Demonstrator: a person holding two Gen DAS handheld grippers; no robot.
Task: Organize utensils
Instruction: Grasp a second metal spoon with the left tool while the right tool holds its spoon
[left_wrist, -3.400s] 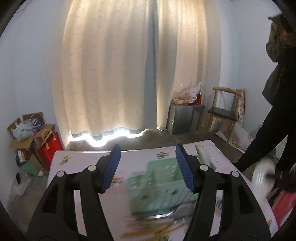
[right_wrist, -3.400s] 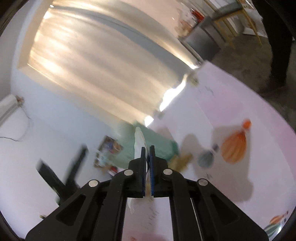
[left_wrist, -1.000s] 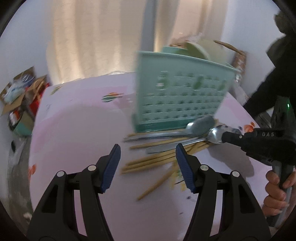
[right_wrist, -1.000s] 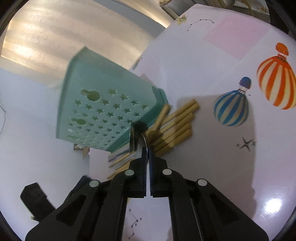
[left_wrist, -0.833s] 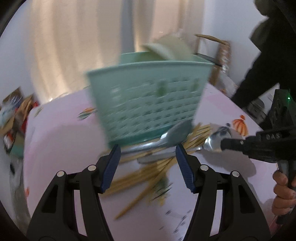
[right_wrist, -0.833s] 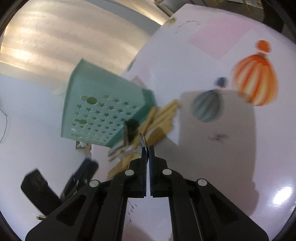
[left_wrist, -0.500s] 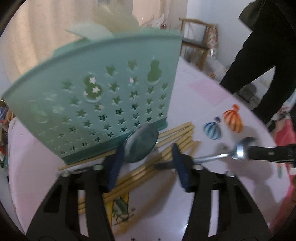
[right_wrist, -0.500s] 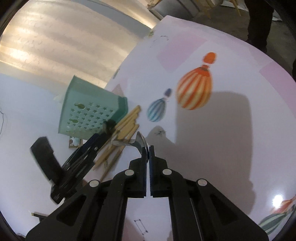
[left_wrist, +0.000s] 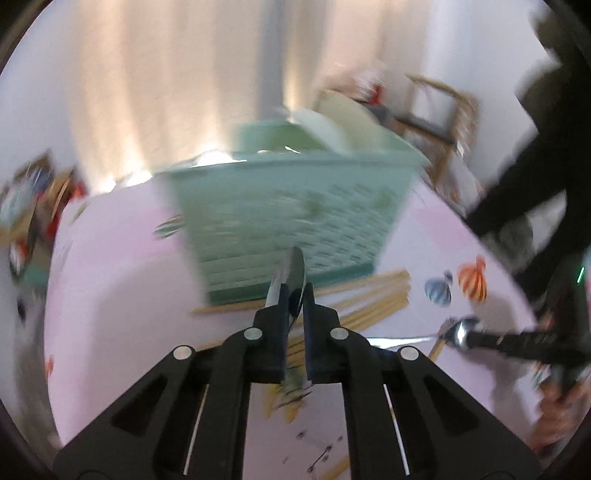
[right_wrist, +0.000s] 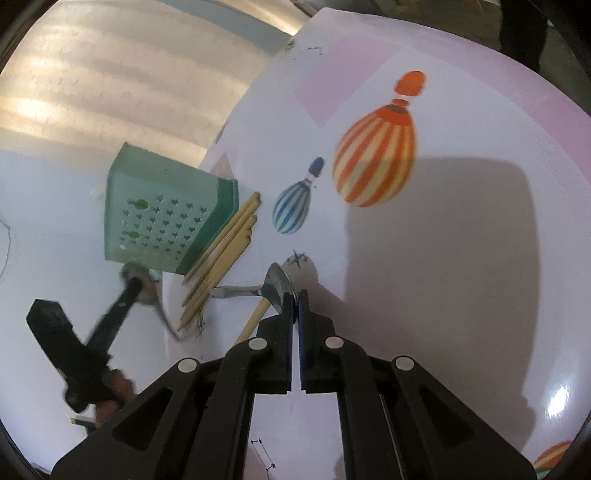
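Note:
My left gripper (left_wrist: 293, 295) has its jaws closing tight, pads pressing the bowl of a metal spoon (left_wrist: 291, 271) held up in front of the green star-punched basket (left_wrist: 291, 221). Wooden chopsticks (left_wrist: 373, 295) lie on the table at the basket's foot. My right gripper (right_wrist: 296, 299) is shut on the bowl of a second metal spoon (right_wrist: 279, 284), whose handle trails left over one loose chopstick (right_wrist: 255, 317). In the right wrist view the basket (right_wrist: 166, 221) and chopsticks (right_wrist: 225, 251) sit to the left, with the blurred left gripper (right_wrist: 125, 295) beside them.
The pink tablecloth (right_wrist: 461, 240) carries printed balloons (right_wrist: 376, 162). A pale dish (left_wrist: 332, 122) sticks out of the basket's top. A person in dark clothes (left_wrist: 535, 177) stands at the table's right side, with a wooden chair (left_wrist: 439, 110) behind.
My left gripper went from wide open to shut on the spoon's bowl and pulled back from the basket. The right gripper carried its spoon away from the basket, across the table.

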